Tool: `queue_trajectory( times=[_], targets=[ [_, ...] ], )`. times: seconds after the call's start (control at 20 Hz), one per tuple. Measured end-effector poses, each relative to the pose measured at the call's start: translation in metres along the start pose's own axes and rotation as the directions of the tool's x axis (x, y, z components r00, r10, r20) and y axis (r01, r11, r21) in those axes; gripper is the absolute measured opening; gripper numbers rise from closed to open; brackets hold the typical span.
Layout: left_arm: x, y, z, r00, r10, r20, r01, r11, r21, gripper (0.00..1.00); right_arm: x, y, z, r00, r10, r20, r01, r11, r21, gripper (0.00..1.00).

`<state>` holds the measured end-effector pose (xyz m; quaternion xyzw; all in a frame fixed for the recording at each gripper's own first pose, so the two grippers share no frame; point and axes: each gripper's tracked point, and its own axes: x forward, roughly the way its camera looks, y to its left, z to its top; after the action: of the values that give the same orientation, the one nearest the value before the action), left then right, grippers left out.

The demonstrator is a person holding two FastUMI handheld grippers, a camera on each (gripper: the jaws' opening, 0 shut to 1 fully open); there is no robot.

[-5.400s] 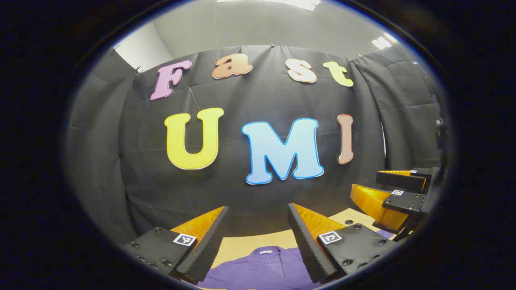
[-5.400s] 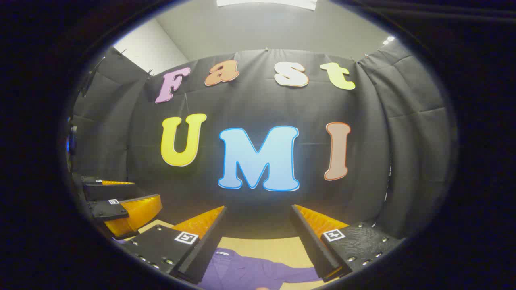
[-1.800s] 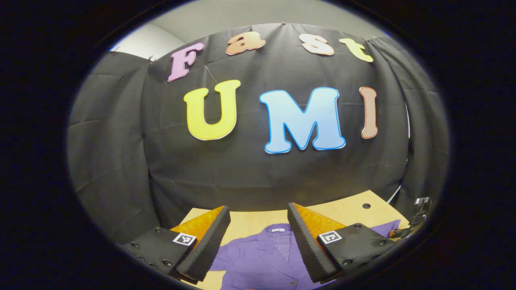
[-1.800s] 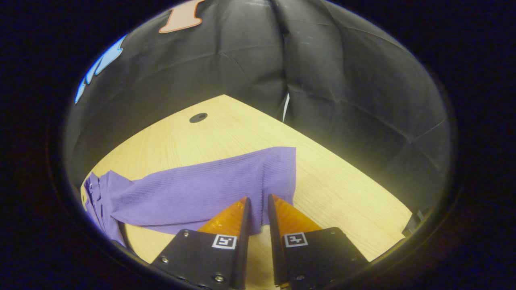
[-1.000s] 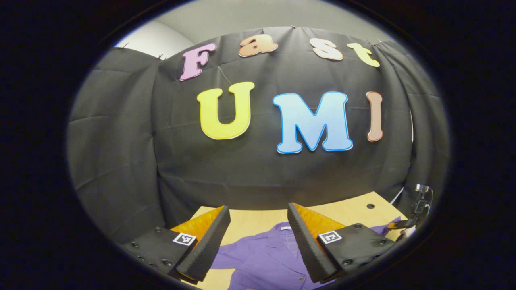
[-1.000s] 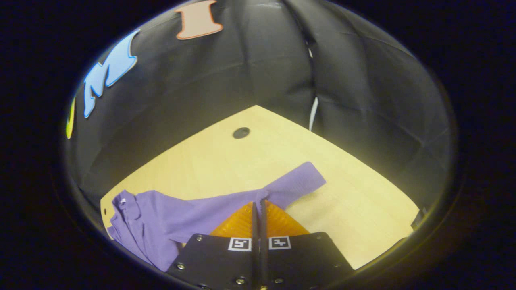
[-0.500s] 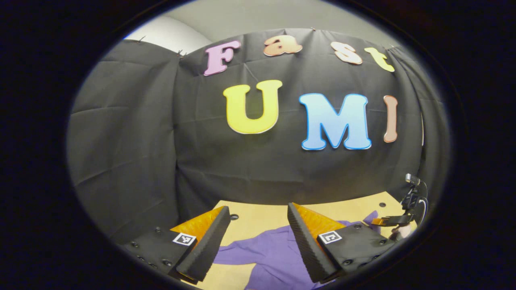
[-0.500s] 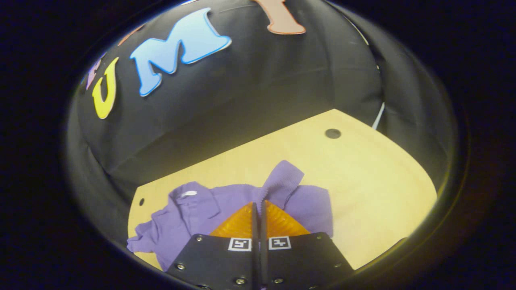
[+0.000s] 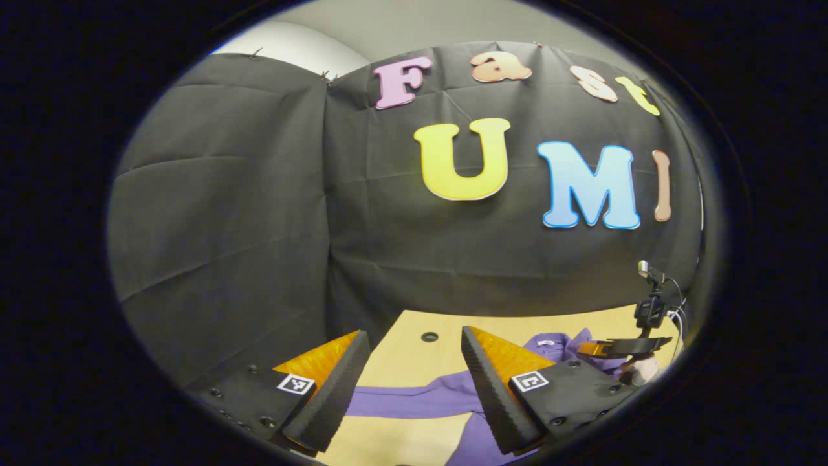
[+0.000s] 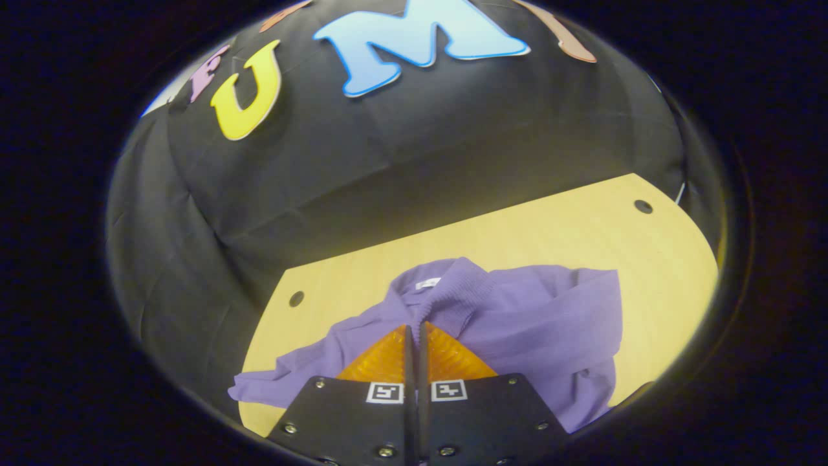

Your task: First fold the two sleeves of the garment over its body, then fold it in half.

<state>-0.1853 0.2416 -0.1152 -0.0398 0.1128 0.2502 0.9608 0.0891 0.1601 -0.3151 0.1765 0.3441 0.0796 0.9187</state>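
Note:
A purple button-up garment [image 10: 543, 323] lies on the wooden table [image 10: 517, 233], collar [image 10: 424, 283] toward the wall. My right gripper [image 10: 415, 326] is shut on the ribbed cuff of the right sleeve [image 10: 456, 294], held above the garment's body. The other sleeve [image 10: 291, 378] stretches flat to the left. In the left gripper view, my left gripper [image 9: 414, 335] is open and hangs above that flat sleeve [image 9: 414, 400], touching nothing. The right gripper [image 9: 614, 348] shows far right over the garment [image 9: 569, 343].
Black cloth walls close in the table on its far and side edges. Round holes sit in the tabletop [image 10: 297, 298] [image 10: 643, 206] [image 9: 429, 336]. Bare wood lies between the garment and the wall.
My right gripper, shut on the cuff, has carried the right sleeve leftward over the garment's body. My left gripper has swung left, so the flat left sleeve now lies under its open fingers.

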Motion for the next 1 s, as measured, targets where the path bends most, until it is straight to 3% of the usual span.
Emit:
queue_trajectory(
  times=[0.2,0.4,0.85,1.0],
  targets=[
    [0.016,0.044,-0.022,0.999,0.039,-0.033,-0.039,0.999,0.003,0.94,0.024,0.075,-0.030,0.996,0.071,-0.059,-0.076,0.994,-0.075,0.01],
    [0.033,0.085,-0.054,0.995,0.072,-0.075,-0.073,0.997,-0.008,0.95,0.040,0.112,-0.069,0.987,0.095,-0.128,-0.111,0.986,-0.126,0.01],
    [0.087,0.125,-0.154,0.987,0.035,-0.159,-0.035,0.999,0.008,0.94,0.054,0.111,-0.123,0.971,0.017,-0.239,-0.068,0.976,-0.207,0.03],
    [0.110,0.137,-0.192,0.975,0.046,-0.219,-0.046,0.999,0.003,0.96,0.053,0.112,-0.136,0.959,0.020,-0.283,-0.079,0.977,-0.199,0.11]
  ],
)
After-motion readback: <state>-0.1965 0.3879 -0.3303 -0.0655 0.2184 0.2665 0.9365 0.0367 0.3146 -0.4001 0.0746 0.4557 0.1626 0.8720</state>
